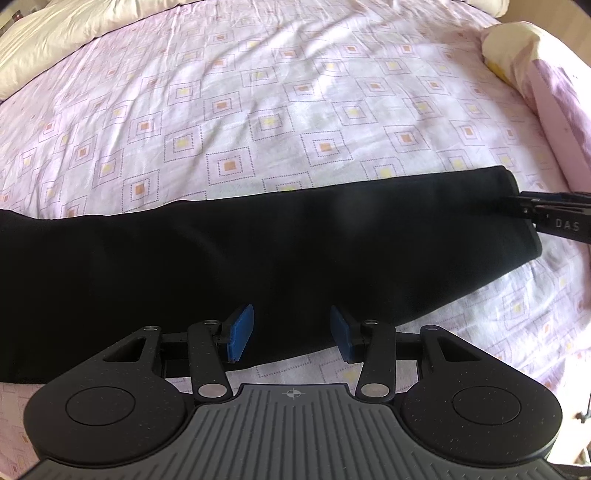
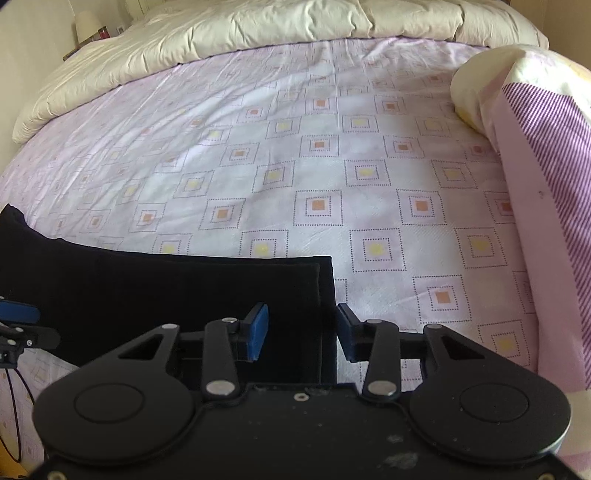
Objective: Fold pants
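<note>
Bed (image 1: 280, 96) is carrying pants (image 1: 221, 251) along near edge, legs stacked; left claw (image 1: 291, 332) and right claw (image 2: 302, 332) both hovering apart; crosswise folds remaining.

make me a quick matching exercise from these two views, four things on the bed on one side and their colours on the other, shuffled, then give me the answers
Things:
1. pants
2. duvet
3. sheet
4. gripper pads

Colours:
A. blue
B. pink with square print
C. black
D. cream

Pairs: 1-C, 2-D, 3-B, 4-A
</note>
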Available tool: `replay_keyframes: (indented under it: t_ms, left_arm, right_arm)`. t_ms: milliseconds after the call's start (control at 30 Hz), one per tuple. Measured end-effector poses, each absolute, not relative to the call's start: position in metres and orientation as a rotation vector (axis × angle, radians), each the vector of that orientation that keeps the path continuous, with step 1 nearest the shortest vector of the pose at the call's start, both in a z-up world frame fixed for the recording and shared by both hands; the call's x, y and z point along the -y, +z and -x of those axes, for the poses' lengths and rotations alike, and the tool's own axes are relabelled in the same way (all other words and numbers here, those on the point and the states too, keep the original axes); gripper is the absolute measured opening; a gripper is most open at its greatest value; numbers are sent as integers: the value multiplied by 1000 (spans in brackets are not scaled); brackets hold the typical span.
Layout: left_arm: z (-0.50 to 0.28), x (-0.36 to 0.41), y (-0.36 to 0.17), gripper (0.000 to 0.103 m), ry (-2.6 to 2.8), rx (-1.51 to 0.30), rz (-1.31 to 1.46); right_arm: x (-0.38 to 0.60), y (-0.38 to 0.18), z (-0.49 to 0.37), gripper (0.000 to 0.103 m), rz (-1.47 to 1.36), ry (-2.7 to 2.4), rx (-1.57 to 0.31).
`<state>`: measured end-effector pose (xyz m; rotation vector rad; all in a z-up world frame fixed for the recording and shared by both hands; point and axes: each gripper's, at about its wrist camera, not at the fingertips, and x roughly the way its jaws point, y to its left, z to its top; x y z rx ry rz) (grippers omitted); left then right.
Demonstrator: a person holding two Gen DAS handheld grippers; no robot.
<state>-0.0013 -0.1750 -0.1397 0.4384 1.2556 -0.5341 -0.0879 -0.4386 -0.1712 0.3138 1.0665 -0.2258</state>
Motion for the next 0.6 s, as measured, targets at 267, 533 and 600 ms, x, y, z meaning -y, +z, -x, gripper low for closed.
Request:
replay_keyframes:
  t_ms: [267, 533, 600]
  left_arm:
    - [-2, 186, -141, 44, -535, -1246, -444]
    - [-8, 210, -158, 44, -550, -1263, -479]
    - [-11, 213, -165, 44, -545, -1279, -482]
  right_arm:
    - [446, -164, 83, 12, -260, -238, -1047]
    - [476, -171, 88, 41, -487, -249, -1031]
    - [485, -172, 96, 41, -558, -226, -1035]
